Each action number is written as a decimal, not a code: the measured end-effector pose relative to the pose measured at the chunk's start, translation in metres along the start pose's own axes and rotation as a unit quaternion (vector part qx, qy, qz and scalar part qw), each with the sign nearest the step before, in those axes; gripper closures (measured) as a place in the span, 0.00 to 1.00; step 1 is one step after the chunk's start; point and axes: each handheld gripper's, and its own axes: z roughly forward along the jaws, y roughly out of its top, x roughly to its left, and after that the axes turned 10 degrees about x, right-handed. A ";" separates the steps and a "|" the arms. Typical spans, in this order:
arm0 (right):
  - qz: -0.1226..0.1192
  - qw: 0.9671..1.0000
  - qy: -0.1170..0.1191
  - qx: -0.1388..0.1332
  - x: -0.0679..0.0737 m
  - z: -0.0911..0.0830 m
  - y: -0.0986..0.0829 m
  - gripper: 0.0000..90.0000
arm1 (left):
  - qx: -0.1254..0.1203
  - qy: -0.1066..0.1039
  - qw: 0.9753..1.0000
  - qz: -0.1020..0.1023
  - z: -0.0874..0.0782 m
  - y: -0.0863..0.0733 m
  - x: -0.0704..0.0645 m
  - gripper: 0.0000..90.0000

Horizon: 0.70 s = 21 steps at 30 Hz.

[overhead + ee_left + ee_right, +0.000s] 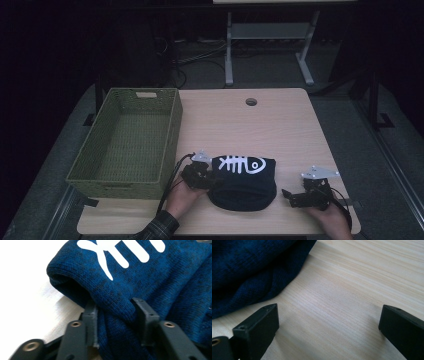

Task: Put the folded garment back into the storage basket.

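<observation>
At the far left of the desk [280, 125] stands a green woven basket [127, 140], its long side running away from the person. Just to its right, near the front edge, the left gripper [209, 179] sits at the left edge of a dark blue knitted hat [243, 182], and the hand [182, 197] holding it comes in from below in a plaid sleeve. In the left gripper view the jaws of this gripper [116, 322] stand on either side of a fold of the hat [150, 280], with the knit bunched between them, so the gripper is pinching the hat at its rolled edge. The hat lies flat on the desk in front of the person, between the two grippers, and shows a white fish-skeleton print [244, 164] on its upper part. To the right, a little apart from the hat, the right gripper [289, 195] rests low over the desk with its jaws spread wide; in the right gripper view [328, 322] only bare wood lies between them, and the hat's edge [249, 272] sits off to the upper left.
</observation>
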 end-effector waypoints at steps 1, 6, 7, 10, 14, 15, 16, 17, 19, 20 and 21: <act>0.000 1.000 0.000 0.000 0.000 0.000 0.000 0.03 | 0.001 -0.001 1.000 0.002 0.000 0.000 0.000 0.70; 0.000 1.000 0.000 0.000 0.000 0.000 0.000 0.03 | 0.005 0.013 1.000 0.018 -0.001 0.003 -0.005 0.77; 0.000 1.000 0.000 0.000 0.000 0.000 0.000 0.03 | 0.006 0.017 1.000 0.024 -0.001 0.003 -0.005 0.77; 0.000 1.000 0.000 0.000 0.000 0.000 0.000 0.03 | 0.003 0.019 0.999 0.026 -0.002 0.005 -0.005 0.78; 0.000 1.000 0.000 0.000 0.000 0.000 0.000 0.03 | 0.000 0.014 1.000 0.025 -0.005 0.006 -0.004 0.79; 0.000 1.000 0.000 0.000 0.000 0.000 0.000 0.03 | 0.002 0.015 0.999 0.028 -0.006 0.007 -0.004 0.79; 0.000 1.000 0.000 0.000 0.000 0.000 0.000 0.03 | -0.001 0.014 1.000 0.027 -0.007 0.008 -0.005 0.79; -0.001 1.000 0.000 0.000 0.000 0.000 0.000 0.03 | -0.005 0.014 0.999 0.029 -0.009 0.009 -0.006 0.79; 0.000 1.000 0.000 0.000 0.000 0.000 0.000 0.03 | -0.011 0.011 1.000 0.027 -0.013 0.010 -0.006 0.79; 0.000 1.000 0.000 0.000 0.000 0.000 0.000 0.03 | -0.012 0.010 0.999 0.029 -0.015 0.011 -0.006 0.79; -0.001 1.000 0.000 0.000 0.000 0.000 0.000 0.03 | -0.017 0.010 0.999 0.027 -0.017 0.012 -0.007 0.79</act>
